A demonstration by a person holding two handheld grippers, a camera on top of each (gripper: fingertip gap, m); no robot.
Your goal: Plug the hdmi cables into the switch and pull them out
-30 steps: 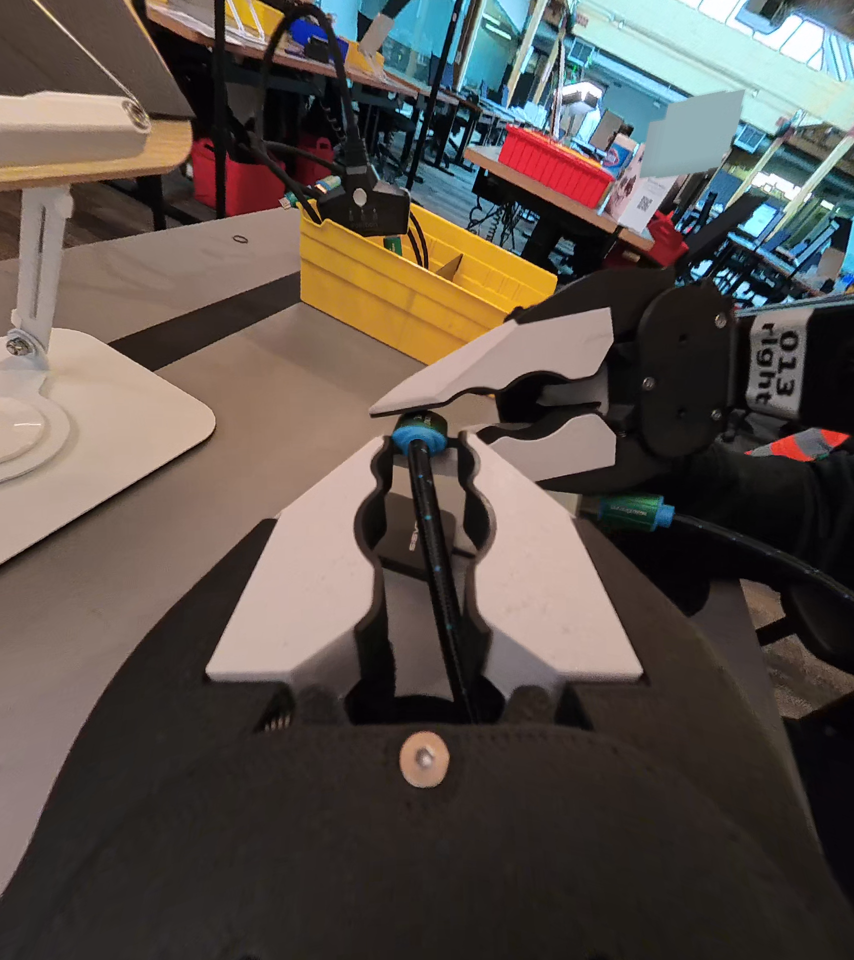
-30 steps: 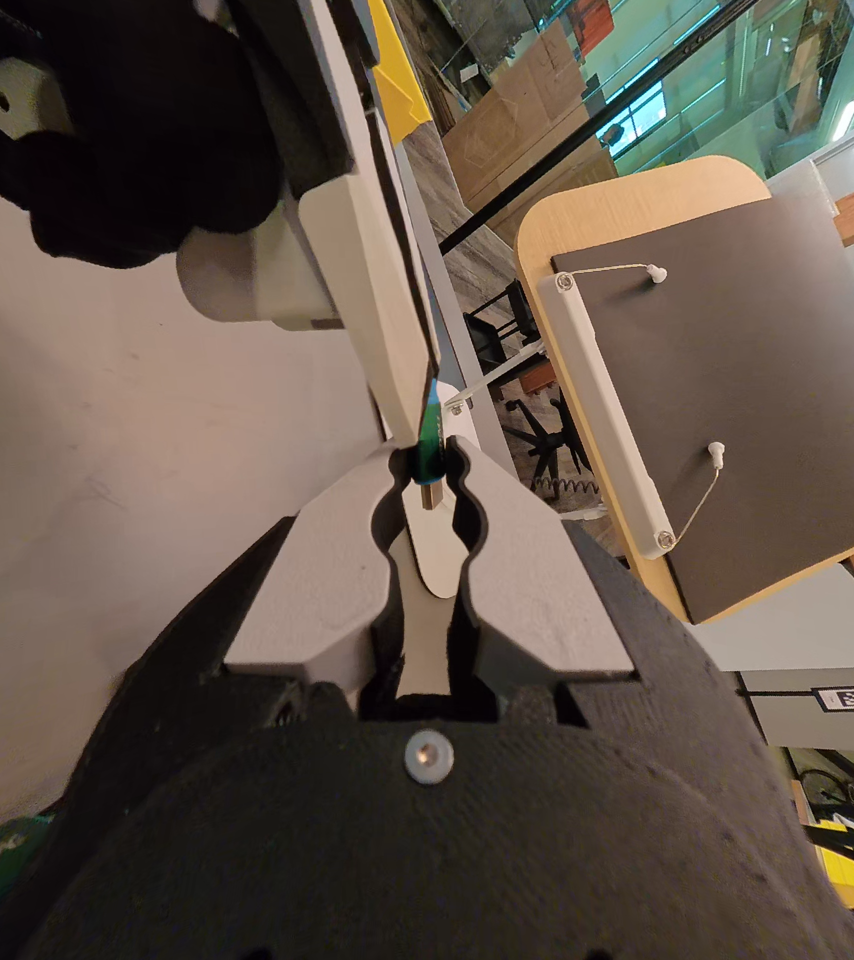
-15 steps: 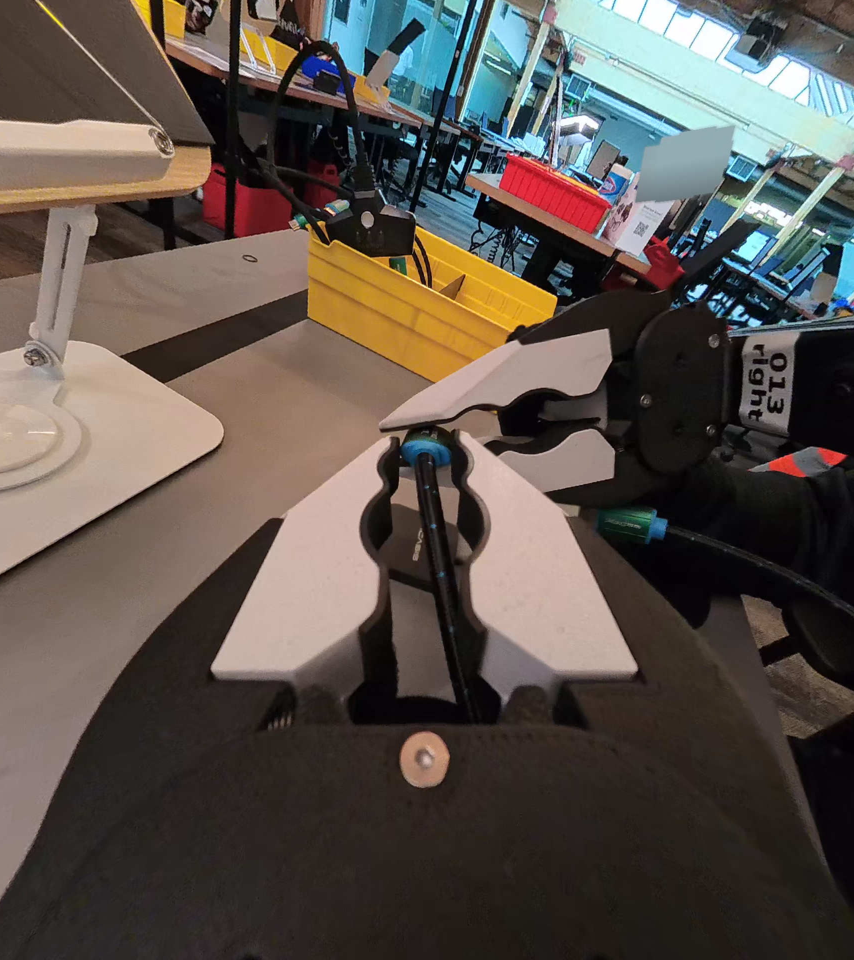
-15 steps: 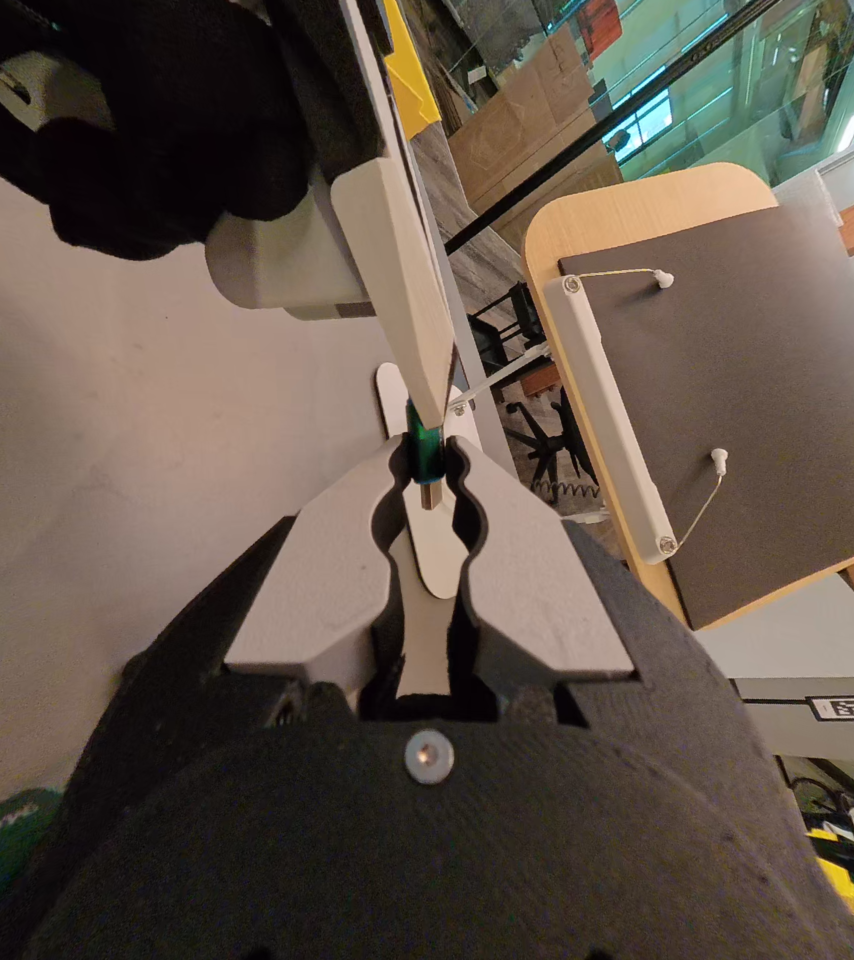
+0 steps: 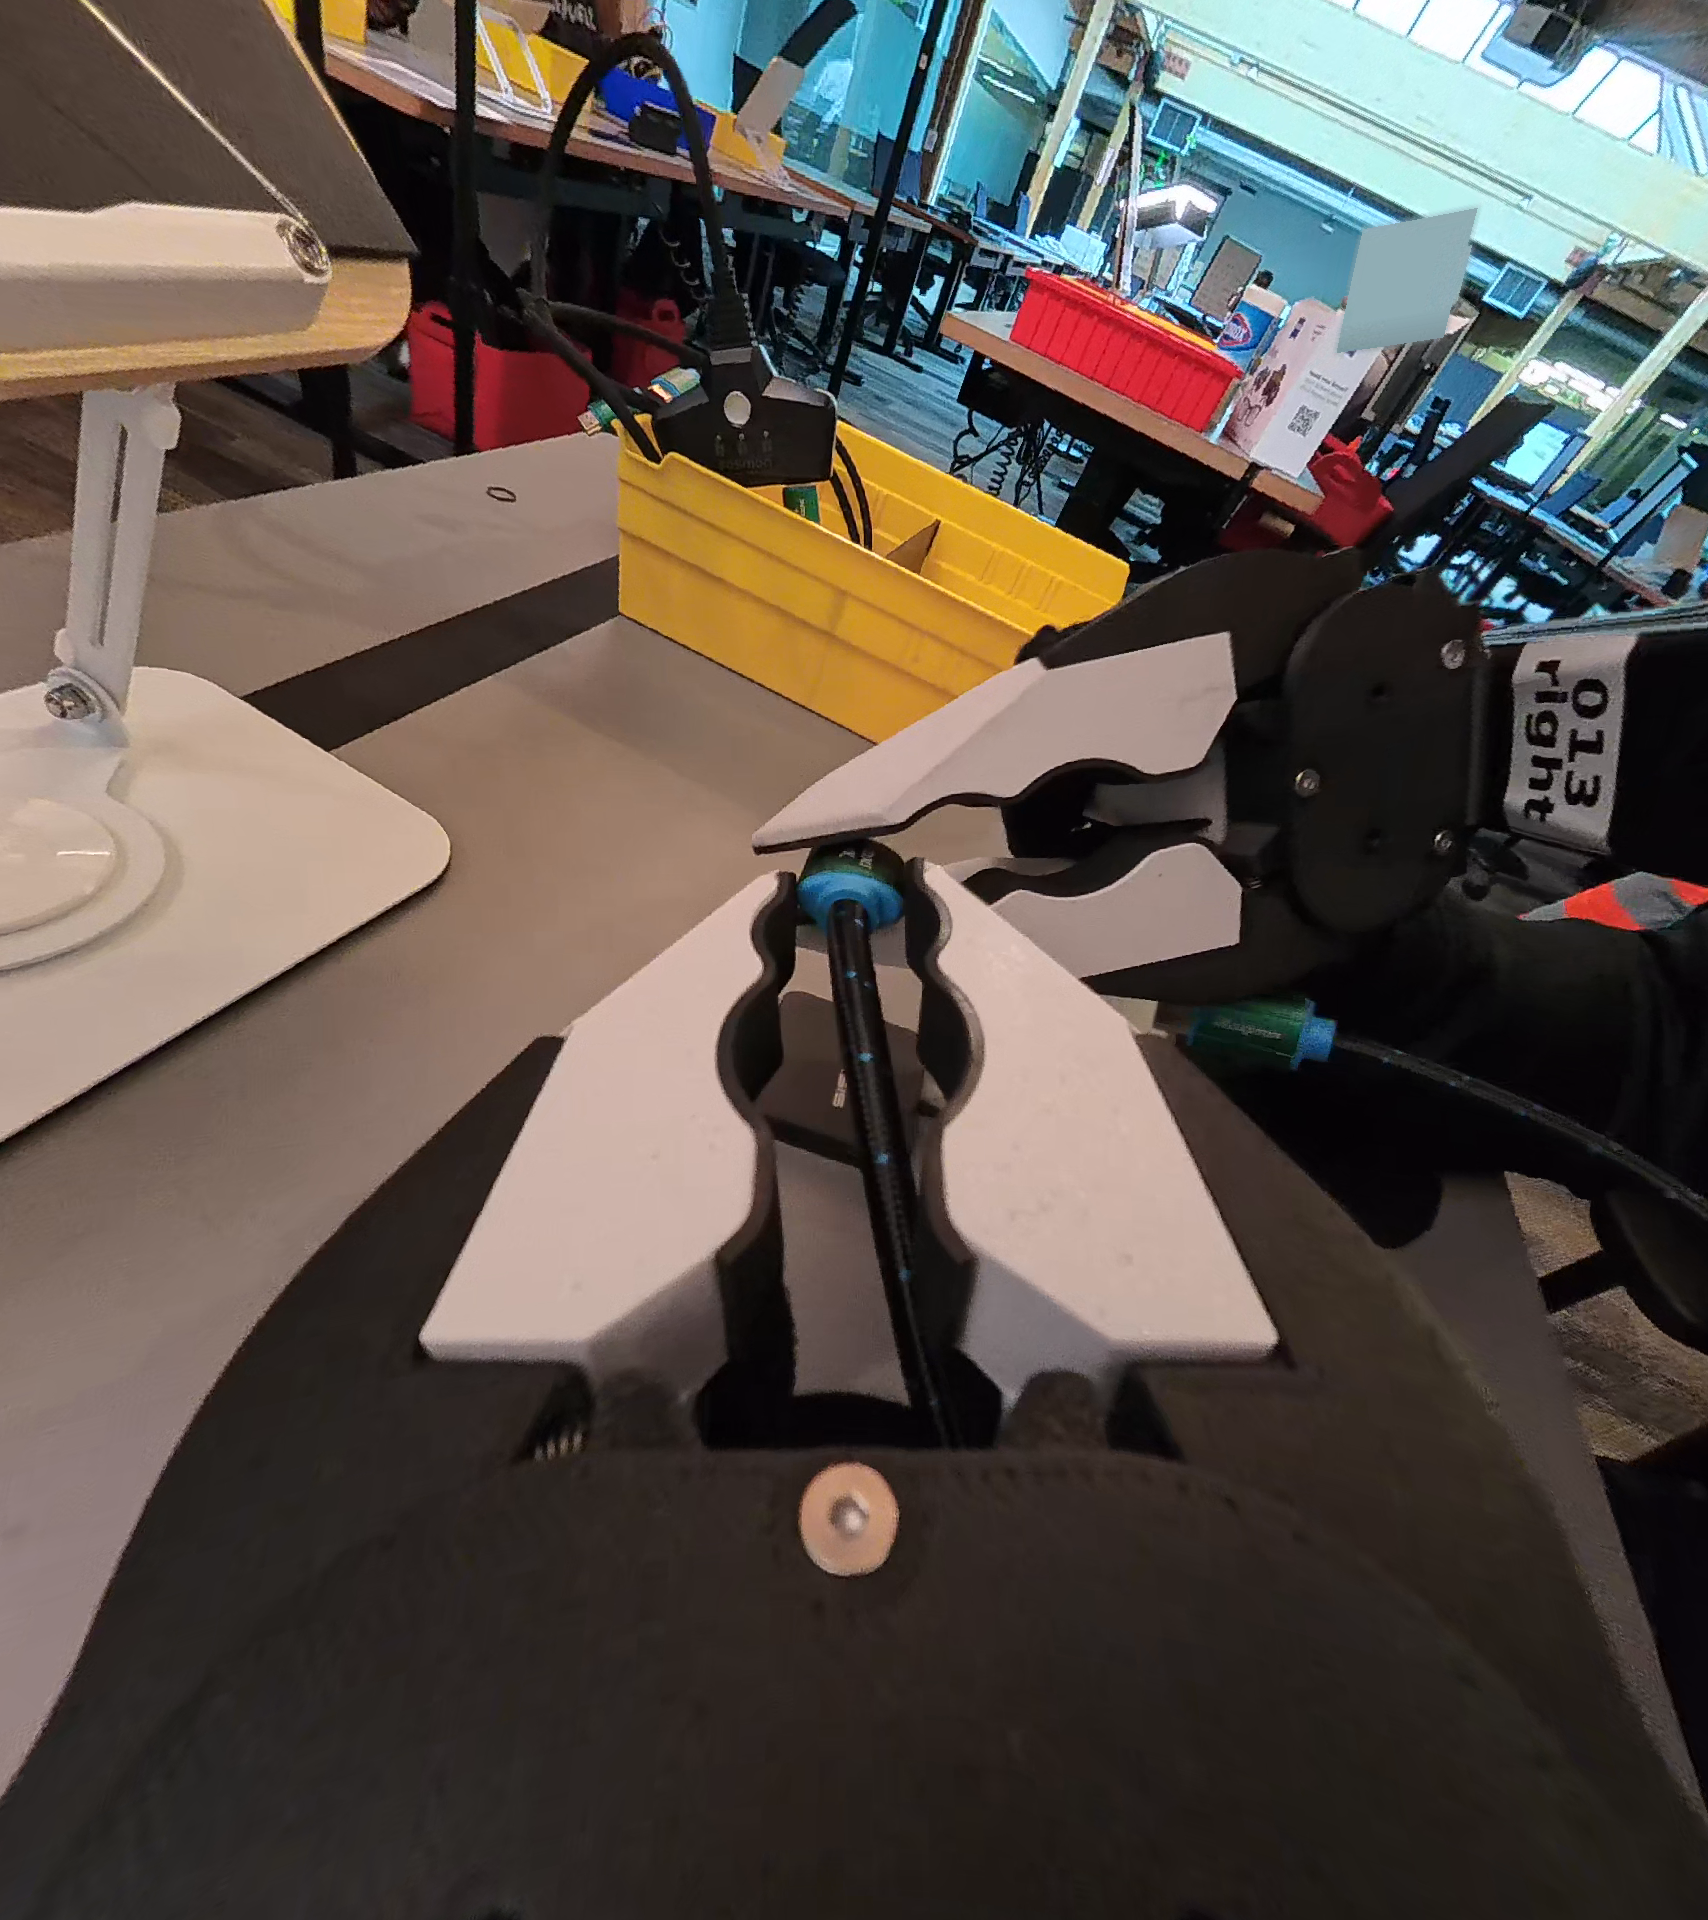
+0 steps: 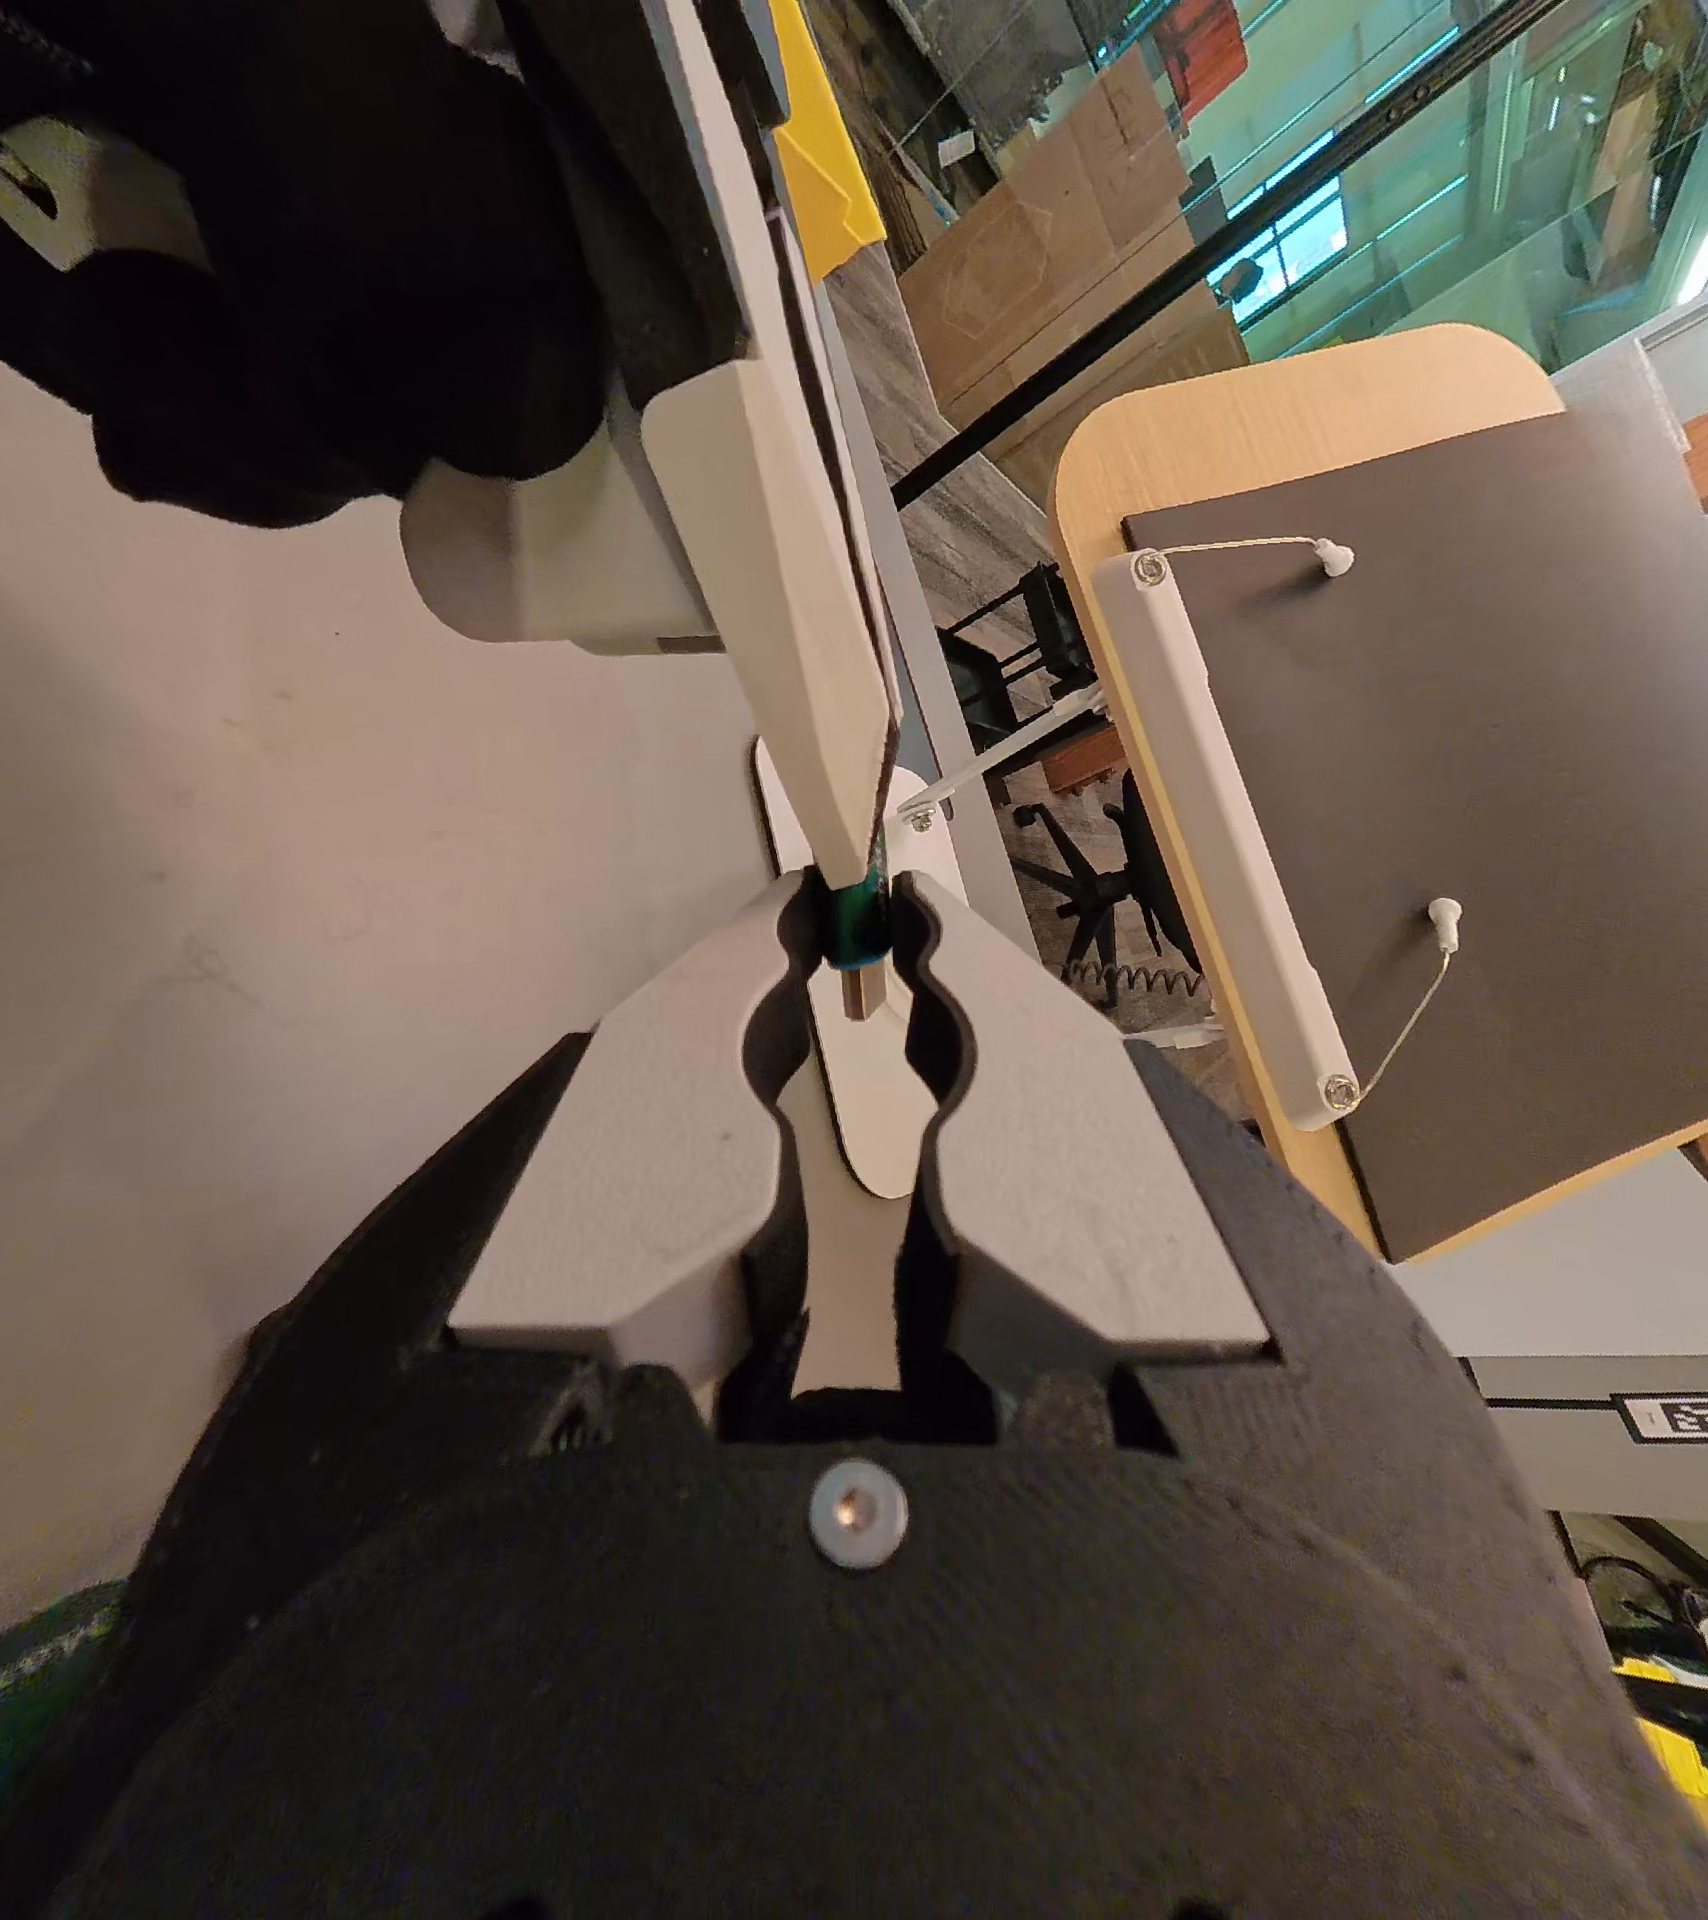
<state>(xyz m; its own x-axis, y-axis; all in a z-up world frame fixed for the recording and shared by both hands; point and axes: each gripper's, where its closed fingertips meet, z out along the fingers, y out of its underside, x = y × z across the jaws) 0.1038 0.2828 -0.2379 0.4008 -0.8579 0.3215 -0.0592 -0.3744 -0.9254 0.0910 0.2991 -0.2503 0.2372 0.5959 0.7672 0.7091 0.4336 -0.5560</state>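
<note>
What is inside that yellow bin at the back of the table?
Inside the yellow bin I can see black cables, green-tipped plugs, and a cardboard divider; a black switch box rests on its rim. The bin's front wall hides whatever lies at the bottom.

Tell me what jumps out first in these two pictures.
At centre, the left tongs and the right tongs both pinch one green-and-blue HDMI plug, its black braided cable trailing back between the left fingers. Behind, a bright yellow plastic bin on the grey table holds a black HDMI switch with cables. A white stand base sits left.
</note>
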